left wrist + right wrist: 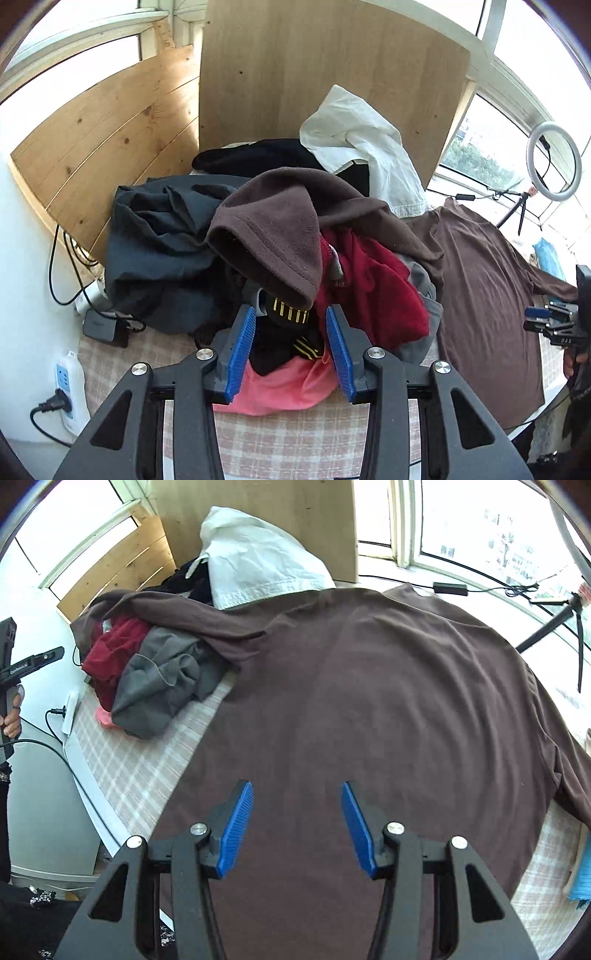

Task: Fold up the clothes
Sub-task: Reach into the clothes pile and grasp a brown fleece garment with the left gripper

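Parted fingers [242, 814] above brown shirt [369, 686]

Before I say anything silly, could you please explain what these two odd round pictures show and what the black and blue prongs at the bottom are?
There is no robot here: a person holds a two-finger gripper in each hand, and a fisheye camera on each looks along its fingers. The left view shows the left gripper, open and holding nothing, facing a heap of unfolded clothes: a brown fleece, a dark red garment, a pink one, a dark grey-blue one and a white one. The right view shows the right gripper, also open and holding nothing, above a brown shirt spread flat on the checked cloth. One sleeve runs onto the pile. The left view's edge catches a ring light.
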Available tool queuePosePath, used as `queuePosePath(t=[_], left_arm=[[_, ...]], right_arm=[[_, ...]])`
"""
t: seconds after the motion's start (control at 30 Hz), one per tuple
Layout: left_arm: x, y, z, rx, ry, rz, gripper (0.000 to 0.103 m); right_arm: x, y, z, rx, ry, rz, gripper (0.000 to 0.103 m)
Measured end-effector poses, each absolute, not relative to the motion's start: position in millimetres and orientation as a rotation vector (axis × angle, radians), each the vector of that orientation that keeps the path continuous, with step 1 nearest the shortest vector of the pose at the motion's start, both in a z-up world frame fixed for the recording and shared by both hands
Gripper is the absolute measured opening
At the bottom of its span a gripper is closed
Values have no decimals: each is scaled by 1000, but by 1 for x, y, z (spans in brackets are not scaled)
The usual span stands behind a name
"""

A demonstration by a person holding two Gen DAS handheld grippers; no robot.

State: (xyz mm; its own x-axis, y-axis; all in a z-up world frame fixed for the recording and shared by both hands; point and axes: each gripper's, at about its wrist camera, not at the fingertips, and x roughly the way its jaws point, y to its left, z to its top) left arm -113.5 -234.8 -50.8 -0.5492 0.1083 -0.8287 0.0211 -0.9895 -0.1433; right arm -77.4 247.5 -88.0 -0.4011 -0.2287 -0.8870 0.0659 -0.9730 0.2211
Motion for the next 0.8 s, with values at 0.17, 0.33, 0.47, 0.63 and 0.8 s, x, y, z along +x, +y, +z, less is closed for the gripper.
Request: queuePosePath(t=[0.17, 0.33, 0.47, 0.63, 0.8], left_arm=[[-125, -221, -70, -1453, -4, 2621, 33], [-134, -221, -71, -1400, 42, 2615, 33], [-137, -207, -73, -1355, 138, 2592, 26], [-163, -220, -59, -1446, 37, 2478, 2], [-178, -240, 23, -1457, -30, 2419, 1]], right_arm=[[-107, 184, -81, 1567, -220, -2466, 50], [-131, 139, -78, 1561, -188, -2449, 50], [-149, 139, -81, 1583, -158, -2461, 50], [-174, 151, -90, 1607, -105, -2495, 50], [-212, 159, -118, 1650, -53, -2494, 50]])
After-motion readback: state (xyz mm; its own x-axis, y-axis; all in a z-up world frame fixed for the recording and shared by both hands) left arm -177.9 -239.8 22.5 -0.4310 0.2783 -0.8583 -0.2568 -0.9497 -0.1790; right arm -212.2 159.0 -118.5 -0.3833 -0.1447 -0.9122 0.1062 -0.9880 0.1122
